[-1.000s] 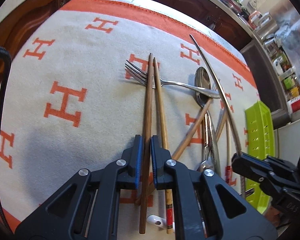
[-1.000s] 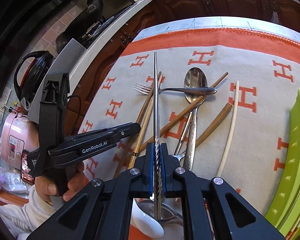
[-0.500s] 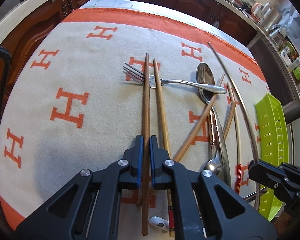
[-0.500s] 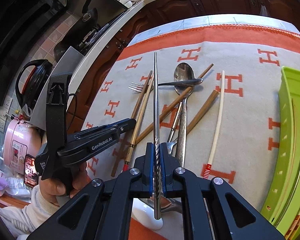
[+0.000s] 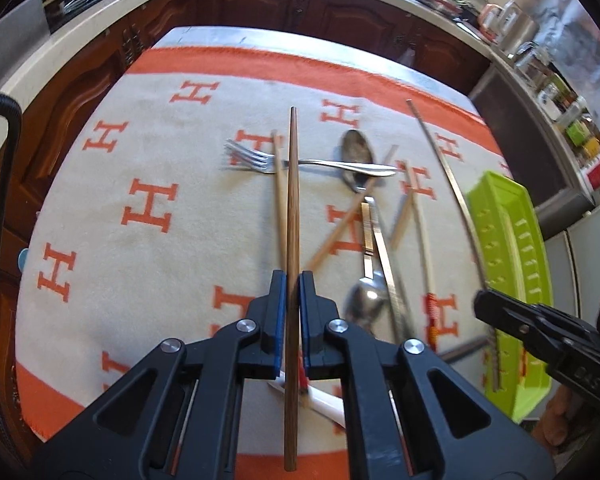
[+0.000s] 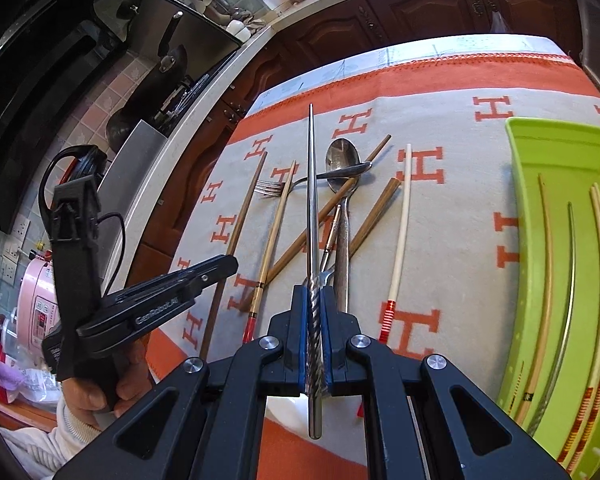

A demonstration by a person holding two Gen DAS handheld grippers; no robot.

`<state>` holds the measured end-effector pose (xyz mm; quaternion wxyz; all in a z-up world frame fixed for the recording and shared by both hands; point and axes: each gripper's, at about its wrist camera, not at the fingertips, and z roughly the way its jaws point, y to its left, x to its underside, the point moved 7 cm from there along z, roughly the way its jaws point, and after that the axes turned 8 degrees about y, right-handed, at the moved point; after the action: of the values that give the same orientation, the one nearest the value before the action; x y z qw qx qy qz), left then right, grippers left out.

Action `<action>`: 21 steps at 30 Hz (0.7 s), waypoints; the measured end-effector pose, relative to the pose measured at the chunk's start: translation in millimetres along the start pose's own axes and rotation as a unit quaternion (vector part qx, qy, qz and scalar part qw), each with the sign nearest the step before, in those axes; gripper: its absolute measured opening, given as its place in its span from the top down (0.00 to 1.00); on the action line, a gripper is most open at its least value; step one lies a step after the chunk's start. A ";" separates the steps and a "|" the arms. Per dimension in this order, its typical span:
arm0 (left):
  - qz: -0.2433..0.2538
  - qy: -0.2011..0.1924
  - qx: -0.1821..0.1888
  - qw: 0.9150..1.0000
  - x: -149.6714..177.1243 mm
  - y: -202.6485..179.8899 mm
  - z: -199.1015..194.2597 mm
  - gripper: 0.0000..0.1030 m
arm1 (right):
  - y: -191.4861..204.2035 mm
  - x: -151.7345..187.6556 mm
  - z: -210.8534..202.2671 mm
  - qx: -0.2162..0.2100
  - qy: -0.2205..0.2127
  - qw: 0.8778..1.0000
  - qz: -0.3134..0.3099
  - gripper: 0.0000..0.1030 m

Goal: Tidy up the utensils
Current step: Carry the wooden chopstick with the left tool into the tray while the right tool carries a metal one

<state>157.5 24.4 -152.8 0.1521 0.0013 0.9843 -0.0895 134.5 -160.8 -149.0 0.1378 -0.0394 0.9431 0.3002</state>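
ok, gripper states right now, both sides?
Left gripper: closed on a dark wooden chopstick, lifted off the cloth.
Right gripper: closed on a metal chopstick with a twisted grip.

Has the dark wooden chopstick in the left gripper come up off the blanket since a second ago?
Yes. The dark wooden chopstick, clamped in the left gripper, now reaches past the fork it lay across, its tip lifted toward the blanket's far edge.

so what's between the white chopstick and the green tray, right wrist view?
Nothing lies there: in the right wrist view only bare blanket separates the white chopstick from the green tray.
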 end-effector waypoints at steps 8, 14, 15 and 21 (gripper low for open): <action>0.059 -0.016 0.040 0.997 5.7 -64.9 -36.6 0.96 | -11.3 17.8 -36.7 0.002 -0.031 0.999 0.013 0.94; 0.109 -0.011 0.066 0.992 12.1 -130.1 -42.8 0.96 | -31.7 34.0 -73.3 0.010 -0.063 0.997 0.039 0.94; 0.117 -0.007 0.070 0.991 12.7 -143.1 -41.5 0.96 | -37.3 37.4 -80.6 0.015 -0.070 0.996 0.045 0.94; 0.155 0.012 0.087 0.984 17.8 -209.0 -24.8 0.96 | -84.2 56.1 -111.0 0.043 -0.095 0.990 0.098 0.94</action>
<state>126.8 -177.3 -98.2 0.1513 0.1682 0.9625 -0.1497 67.6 -293.1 -124.9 0.1978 0.0879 0.9372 0.2734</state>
